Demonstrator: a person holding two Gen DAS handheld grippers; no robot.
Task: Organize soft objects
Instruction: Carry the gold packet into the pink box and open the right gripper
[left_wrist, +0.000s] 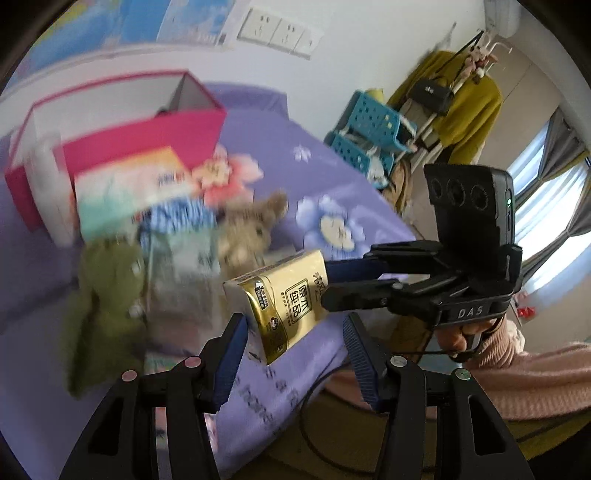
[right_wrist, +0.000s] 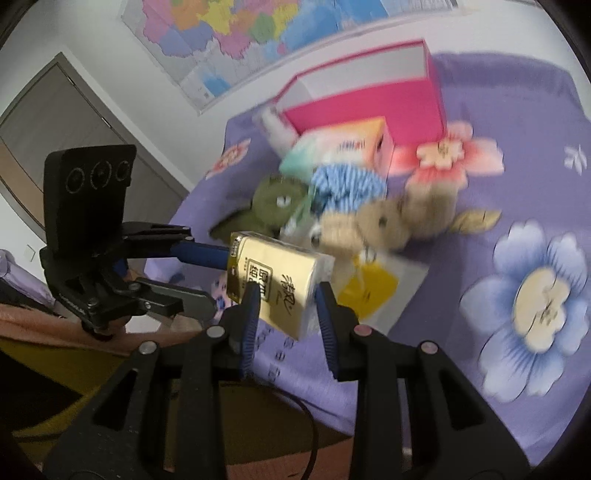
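A gold tissue pack (left_wrist: 280, 302) (right_wrist: 273, 273) hangs above the purple bed's near edge. My right gripper (right_wrist: 286, 291) (left_wrist: 325, 284) is shut on one end of it, a pad on each side. My left gripper (left_wrist: 293, 319) (right_wrist: 219, 278) stands open around the other end: its left pad touches the pack's side, and a gap shows before the right pad. Behind lies a blurred pile: a green plush (left_wrist: 107, 295) (right_wrist: 277, 206), a tan bear (left_wrist: 247, 229) (right_wrist: 388, 221), a blue striped plush (left_wrist: 177, 218) (right_wrist: 343, 184) and an orange and teal tissue box (left_wrist: 136, 181) (right_wrist: 343, 144).
An open pink box (left_wrist: 147, 140) (right_wrist: 369, 99) stands at the back of the flowered bed sheet (left_wrist: 314, 173) (right_wrist: 517, 129). A yellow flat packet (right_wrist: 369, 288) lies near the pack. Blue crates (left_wrist: 369, 125) and a clothes rack (left_wrist: 465, 110) stand past the bed. A pink sleeve (left_wrist: 498, 343) holds the right gripper.
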